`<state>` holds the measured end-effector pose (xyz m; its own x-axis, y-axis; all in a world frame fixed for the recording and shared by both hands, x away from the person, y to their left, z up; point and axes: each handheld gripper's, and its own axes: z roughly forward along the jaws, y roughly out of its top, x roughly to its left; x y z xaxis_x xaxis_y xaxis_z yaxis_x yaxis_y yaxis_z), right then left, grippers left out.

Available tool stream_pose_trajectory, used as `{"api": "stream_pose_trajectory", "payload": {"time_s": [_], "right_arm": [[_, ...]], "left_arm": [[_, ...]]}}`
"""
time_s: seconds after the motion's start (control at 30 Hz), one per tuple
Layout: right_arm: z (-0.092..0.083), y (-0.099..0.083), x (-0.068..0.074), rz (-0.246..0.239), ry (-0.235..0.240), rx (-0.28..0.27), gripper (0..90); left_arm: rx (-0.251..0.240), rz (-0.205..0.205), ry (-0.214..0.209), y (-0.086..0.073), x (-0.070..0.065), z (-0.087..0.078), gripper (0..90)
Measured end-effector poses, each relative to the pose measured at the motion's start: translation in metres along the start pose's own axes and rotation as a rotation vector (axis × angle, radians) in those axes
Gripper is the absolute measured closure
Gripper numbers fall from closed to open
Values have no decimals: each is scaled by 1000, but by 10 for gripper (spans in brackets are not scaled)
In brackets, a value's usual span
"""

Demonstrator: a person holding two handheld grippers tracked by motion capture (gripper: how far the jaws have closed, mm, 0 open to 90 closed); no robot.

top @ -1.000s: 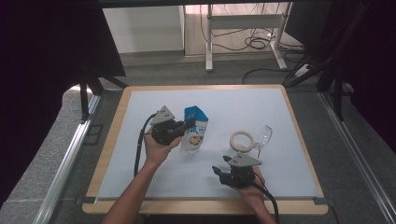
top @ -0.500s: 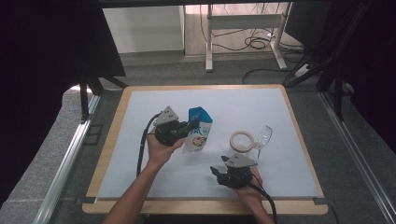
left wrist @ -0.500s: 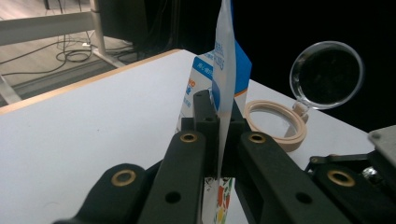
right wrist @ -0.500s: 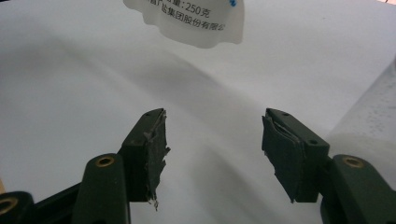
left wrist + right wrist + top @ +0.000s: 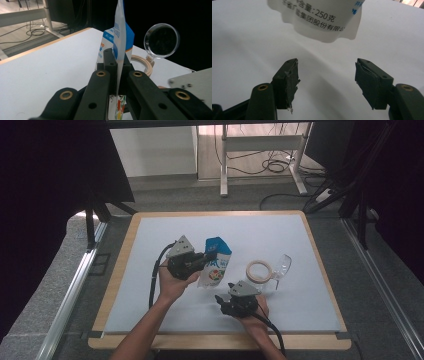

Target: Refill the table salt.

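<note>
Pouch pinched by the left hand-held gripper (image 5: 206, 258), the right one spread below it.

The left hand-held gripper clamped the top edge of the blue-and-white pouch (image 5: 214, 265), holding it upright on the surface (image 5: 150, 235); its contents could not be told. The right hand-held gripper (image 5: 327, 82), jaws apart with nothing between them and just opening, pointed at the pouch's bottom. Beyond the pouch lay a tape roll (image 5: 259, 271) and a clear empty cup (image 5: 281, 266).

Leaving broad bare room across the far half and left side of the table (image 5: 150, 235). Crowding the right-centre: pouch (image 5: 214, 265), tape roll (image 5: 259, 270) and clear scoop (image 5: 281, 267) standing close together, with 1 narrow lane of white mat before the right gripper (image 5: 325, 82).
</note>
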<state>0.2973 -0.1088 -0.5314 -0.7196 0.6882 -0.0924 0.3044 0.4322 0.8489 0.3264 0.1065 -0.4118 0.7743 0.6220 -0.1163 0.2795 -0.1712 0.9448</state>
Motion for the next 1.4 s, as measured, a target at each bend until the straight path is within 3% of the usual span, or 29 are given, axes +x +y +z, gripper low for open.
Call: {"api": "stream_pose_trajectory", "payload": {"time_s": [0.2, 0.53, 0.73, 1.17, 1.4], "right_arm": [[10, 5, 4, 13, -28, -1, 349], [16, 12, 7, -12, -75, -25, 348], [16, 15, 7, -56, -46, -60, 388], [5, 8, 0, -42, -10, -82, 455], [2, 6, -1, -23, 12, -83, 495]], "left_arm": [[-3, -7, -16, -3, -6, 0, 899], [-7, -5, -37, 1, -11, -1, 898], [-2, -9, -52, 5, -11, 3, 898], [52, 0, -77, 15, -12, 26, 898], [65, -16, -91, 17, -10, 35, 898]]}}
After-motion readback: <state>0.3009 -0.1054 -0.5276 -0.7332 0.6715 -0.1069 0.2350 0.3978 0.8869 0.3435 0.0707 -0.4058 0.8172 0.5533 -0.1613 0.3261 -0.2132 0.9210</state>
